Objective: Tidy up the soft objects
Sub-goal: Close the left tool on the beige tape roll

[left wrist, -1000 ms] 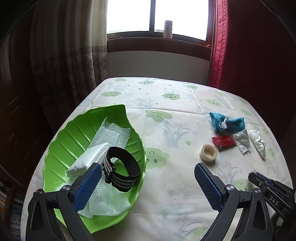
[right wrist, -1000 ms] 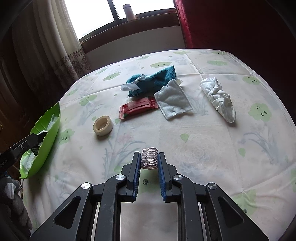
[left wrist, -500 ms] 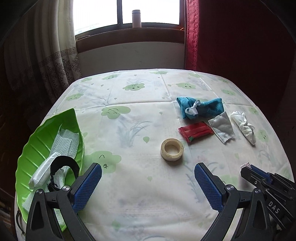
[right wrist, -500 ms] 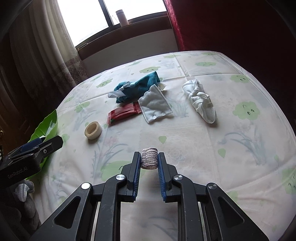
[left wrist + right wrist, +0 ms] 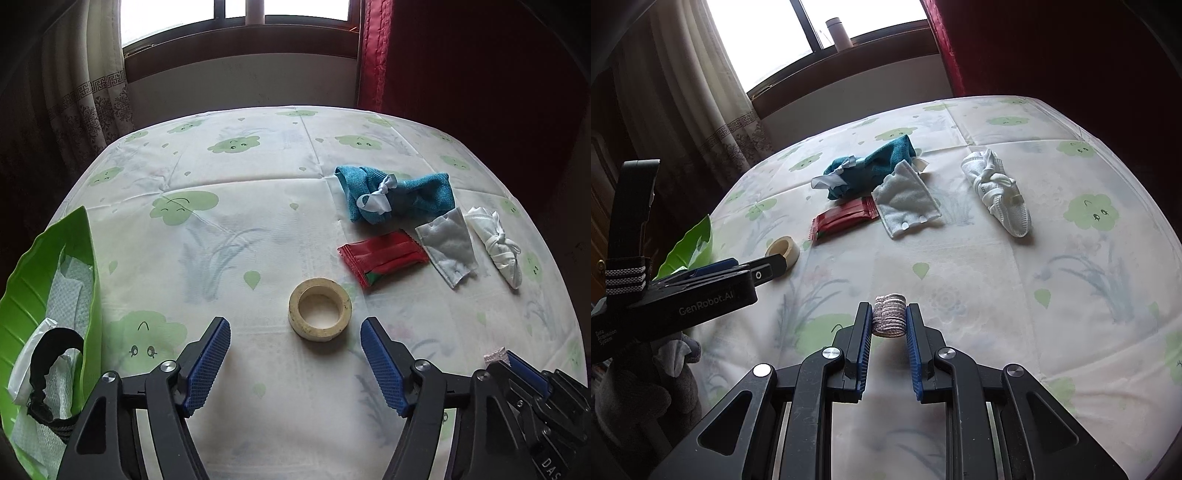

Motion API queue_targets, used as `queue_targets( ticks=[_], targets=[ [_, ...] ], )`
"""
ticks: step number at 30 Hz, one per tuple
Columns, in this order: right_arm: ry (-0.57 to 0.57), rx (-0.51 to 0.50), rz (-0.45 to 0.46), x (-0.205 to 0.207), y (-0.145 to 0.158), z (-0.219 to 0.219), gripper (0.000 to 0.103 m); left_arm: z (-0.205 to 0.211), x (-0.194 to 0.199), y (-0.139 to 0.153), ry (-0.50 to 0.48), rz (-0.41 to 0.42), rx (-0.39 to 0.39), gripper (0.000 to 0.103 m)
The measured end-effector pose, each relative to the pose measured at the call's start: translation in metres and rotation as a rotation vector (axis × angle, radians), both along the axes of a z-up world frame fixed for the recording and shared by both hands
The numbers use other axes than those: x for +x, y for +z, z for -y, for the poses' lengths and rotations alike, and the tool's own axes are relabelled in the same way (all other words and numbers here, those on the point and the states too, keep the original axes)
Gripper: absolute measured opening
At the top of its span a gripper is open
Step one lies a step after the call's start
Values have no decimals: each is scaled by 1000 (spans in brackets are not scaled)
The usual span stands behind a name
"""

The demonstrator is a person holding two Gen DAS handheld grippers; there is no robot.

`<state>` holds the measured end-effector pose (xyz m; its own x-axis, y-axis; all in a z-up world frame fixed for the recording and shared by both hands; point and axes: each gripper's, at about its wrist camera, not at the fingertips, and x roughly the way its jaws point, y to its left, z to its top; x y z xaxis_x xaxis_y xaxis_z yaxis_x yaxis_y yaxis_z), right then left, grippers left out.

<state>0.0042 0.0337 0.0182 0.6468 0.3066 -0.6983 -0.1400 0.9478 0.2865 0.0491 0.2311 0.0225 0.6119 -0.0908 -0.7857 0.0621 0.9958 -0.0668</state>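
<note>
**Tape roll lined up, soft roll clamped**

Your left hand-held gripper is spread wide and empty, both blue pads low over the desk, with the tape roll sitting just ahead and nearly centred in the gap. That wide spread makes sense: the roll is a broad ring lying flat, so the pads need room to pass on either side of it.

Your right hand-held gripper is nearly closed, pinching a small grey knitted roll between its pads, clear of the cloth. It looks parked there, carrying its load while the left side works.

Further out, the unsorted cluster lies together at the right of the desk: the teal cloth bundle tied with white ribbon, the red packet just below it, the pale fabric pad touching the packet's edge, and the white knotted sock just beside that.

Off to your left, the green leaf tray already holds mesh cloths and a black elastic band, so that reads as the collection point. Whether the tape counts as soft is your call.
</note>
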Motion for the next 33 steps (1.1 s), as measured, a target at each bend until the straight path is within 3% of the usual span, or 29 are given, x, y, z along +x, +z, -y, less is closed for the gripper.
queue_targets(
  ticks=[5, 7, 15, 21, 33],
  targets=[
    [0, 1, -4, 1, -2, 0, 19, 3, 6, -2, -15, 2, 0, 75],
    [1, -5, -5, 1, -4, -2, 19, 4, 9, -5, -15, -7, -4, 66],
    [4, -15, -1, 0, -7, -4, 19, 9, 5, -8, -3, 44, 34, 58],
    [4, -18, 1, 0, -7, -4, 19, 9, -2, -7, -12, 72, 33, 40],
    [4, -21, 6, 0, -7, -5, 19, 10, -11, -2, -13, 110, 32, 39]
  ],
)
